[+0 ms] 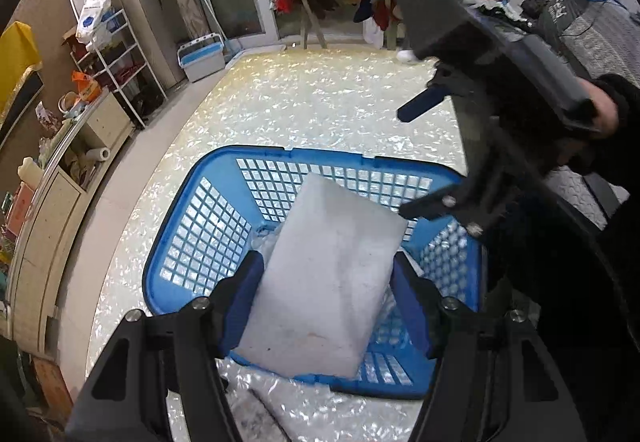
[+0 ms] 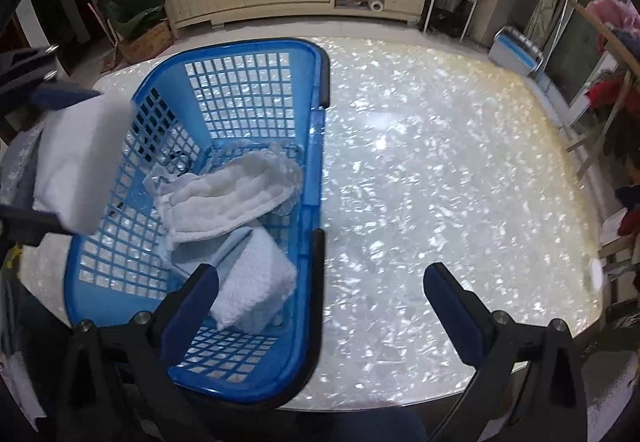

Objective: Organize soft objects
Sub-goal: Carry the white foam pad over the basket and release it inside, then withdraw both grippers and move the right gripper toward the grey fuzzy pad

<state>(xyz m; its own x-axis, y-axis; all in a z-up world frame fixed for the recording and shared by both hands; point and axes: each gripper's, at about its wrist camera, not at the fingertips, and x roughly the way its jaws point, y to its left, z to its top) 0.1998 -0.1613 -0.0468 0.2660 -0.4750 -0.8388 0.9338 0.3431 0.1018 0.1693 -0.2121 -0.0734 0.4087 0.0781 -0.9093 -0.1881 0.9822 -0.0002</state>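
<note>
Hovering over blue basket [image 1: 182, 234]: white foam block [image 1: 324, 282] clamped by left gripper [image 1: 326, 306]; right gripper [image 2: 326, 296] fingers spread wide, nothing held.

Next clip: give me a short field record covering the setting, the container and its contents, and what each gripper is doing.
surface: pearly white table
container: blue basket on the table
in basket: white towel, pale blue cloth
left gripper: shut on a white foam block, held over the basket
right gripper: open and empty, one finger over the basket, the other over the table
</note>
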